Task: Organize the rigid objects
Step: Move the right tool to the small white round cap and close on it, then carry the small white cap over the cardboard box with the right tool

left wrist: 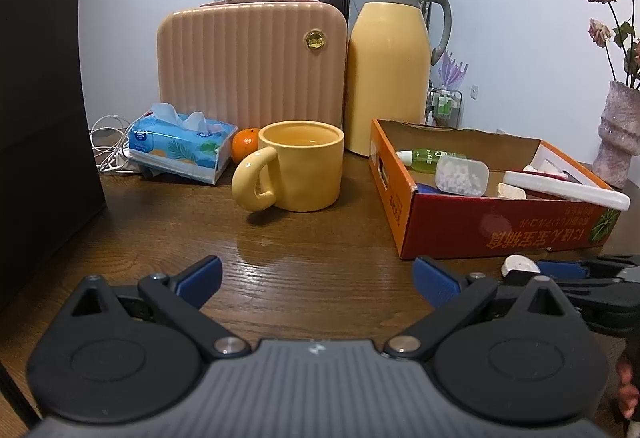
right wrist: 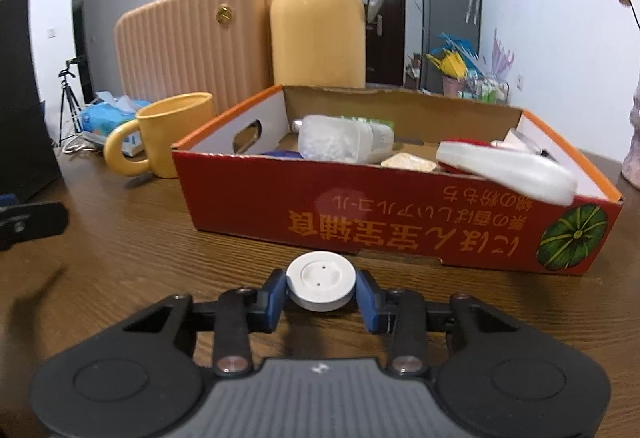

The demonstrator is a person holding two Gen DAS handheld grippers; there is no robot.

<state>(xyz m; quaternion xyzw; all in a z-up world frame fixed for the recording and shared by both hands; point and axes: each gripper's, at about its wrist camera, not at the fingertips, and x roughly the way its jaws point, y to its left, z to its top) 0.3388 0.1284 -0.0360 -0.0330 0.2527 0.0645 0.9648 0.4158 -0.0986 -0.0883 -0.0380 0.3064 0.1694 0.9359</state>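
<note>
A white round disc (right wrist: 320,280) lies on the wooden table just in front of the red cardboard box (right wrist: 320,205). My right gripper (right wrist: 322,296) is shut on it, a blue pad pressed against each side. The left wrist view shows the same disc (left wrist: 519,265) and the right gripper (left wrist: 568,272) low at the right, near the box (left wrist: 480,230). My left gripper (left wrist: 318,276) is open over bare table, with nothing between its fingers. The box holds a green bottle (left wrist: 430,159), a clear container of white beads (left wrist: 462,175) and a long white case (left wrist: 560,189).
A yellow mug (left wrist: 304,165) stands left of the box, with a yellow thermos jug (left wrist: 386,77) and a ribbed pink case (left wrist: 252,65) behind. A tissue pack (left wrist: 180,147) and an orange (left wrist: 245,143) lie at the back left. A black block (left wrist: 40,117) fills the left; a vase (left wrist: 618,133) stands at the right.
</note>
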